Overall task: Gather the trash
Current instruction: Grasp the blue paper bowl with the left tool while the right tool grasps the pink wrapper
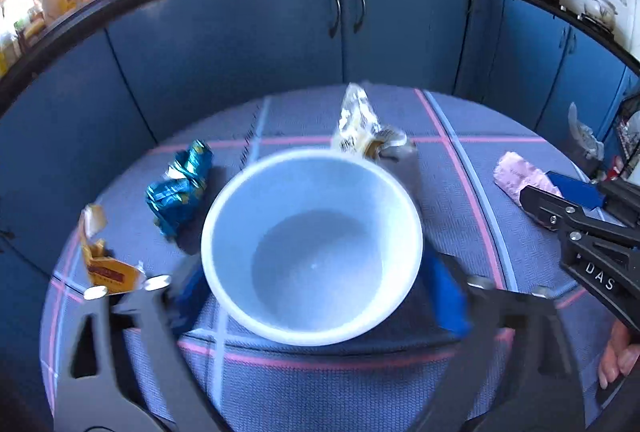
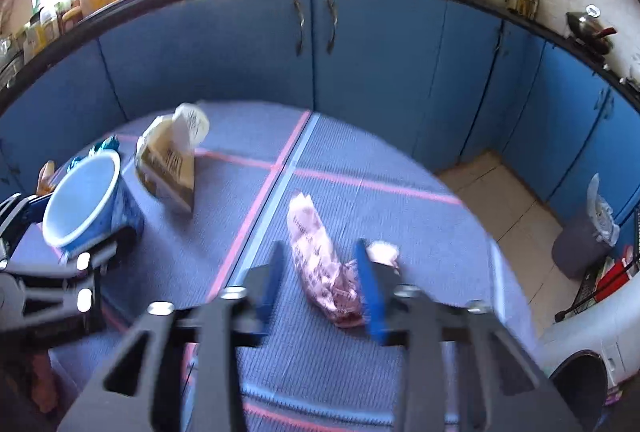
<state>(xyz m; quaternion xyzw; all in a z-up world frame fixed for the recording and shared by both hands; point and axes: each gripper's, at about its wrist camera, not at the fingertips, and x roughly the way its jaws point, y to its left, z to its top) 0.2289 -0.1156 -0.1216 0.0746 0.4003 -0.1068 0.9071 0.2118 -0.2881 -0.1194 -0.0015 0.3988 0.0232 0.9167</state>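
A white bowl (image 1: 312,248) stands on the blue checked tablecloth (image 1: 360,384). My left gripper (image 1: 314,268) straddles it, and its blue fingers (image 1: 444,296) sit against the bowl's sides under the rim. In the right wrist view a pink wrapper (image 2: 320,264) lies between the fingers of my right gripper (image 2: 320,248). The right pad touches it and a narrow gap shows at the left pad. A crumpled blue wrapper (image 1: 180,188), a torn yellow packet (image 1: 104,264) and a clear printed bag (image 1: 360,124) lie around the bowl.
A small white scrap (image 2: 384,252) sits just right of the right finger. Blue cabinets (image 1: 280,44) under a cluttered counter stand beyond the table's far edge. On the tiled floor to the right stand a grey bin (image 2: 580,248) and a white appliance (image 2: 592,344).
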